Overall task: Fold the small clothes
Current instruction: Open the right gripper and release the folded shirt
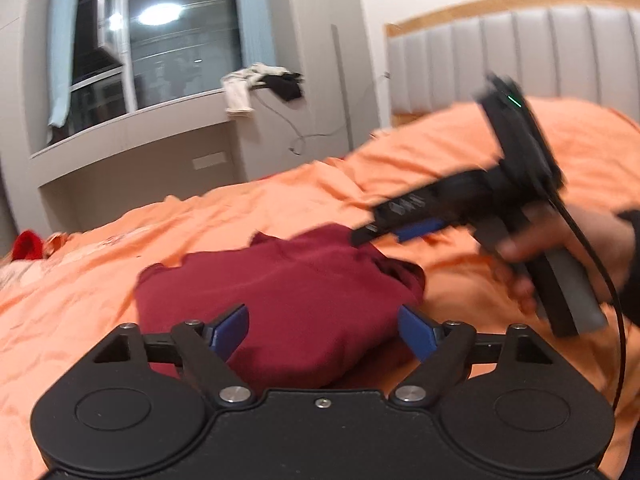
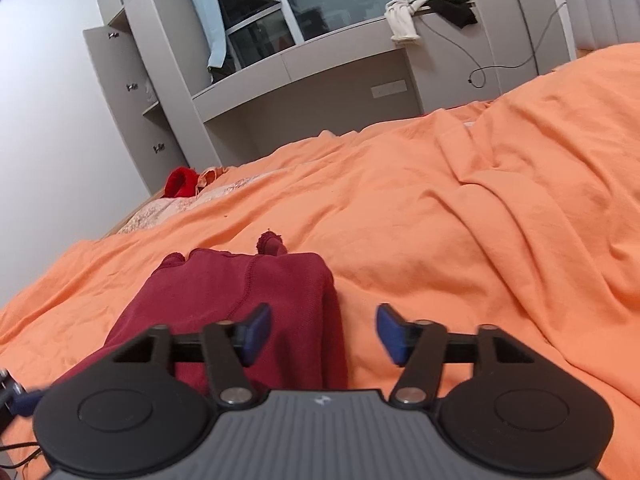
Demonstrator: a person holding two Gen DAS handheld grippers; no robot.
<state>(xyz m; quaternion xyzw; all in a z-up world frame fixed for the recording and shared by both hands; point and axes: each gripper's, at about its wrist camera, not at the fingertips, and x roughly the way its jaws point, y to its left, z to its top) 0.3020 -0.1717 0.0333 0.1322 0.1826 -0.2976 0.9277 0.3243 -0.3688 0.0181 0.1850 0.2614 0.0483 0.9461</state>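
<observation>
The left gripper (image 1: 323, 330) is spread wide and grips nothing. The dark red cloth (image 1: 280, 304) lies folded flat under it on the orange bed cover (image 1: 120, 240). The right gripper (image 2: 323, 334) is let go too, with its blue fingers (image 2: 256, 330) apart over the cloth's right edge. A hand (image 1: 560, 256) holds that gripper at 3 o'clock in the left view. Far off at 11 o'clock lies a bright red thing (image 2: 182, 182). White and black clothes (image 2: 428, 10) hang on the grey window shelf (image 2: 340, 36) at 1 o'clock.
</observation>
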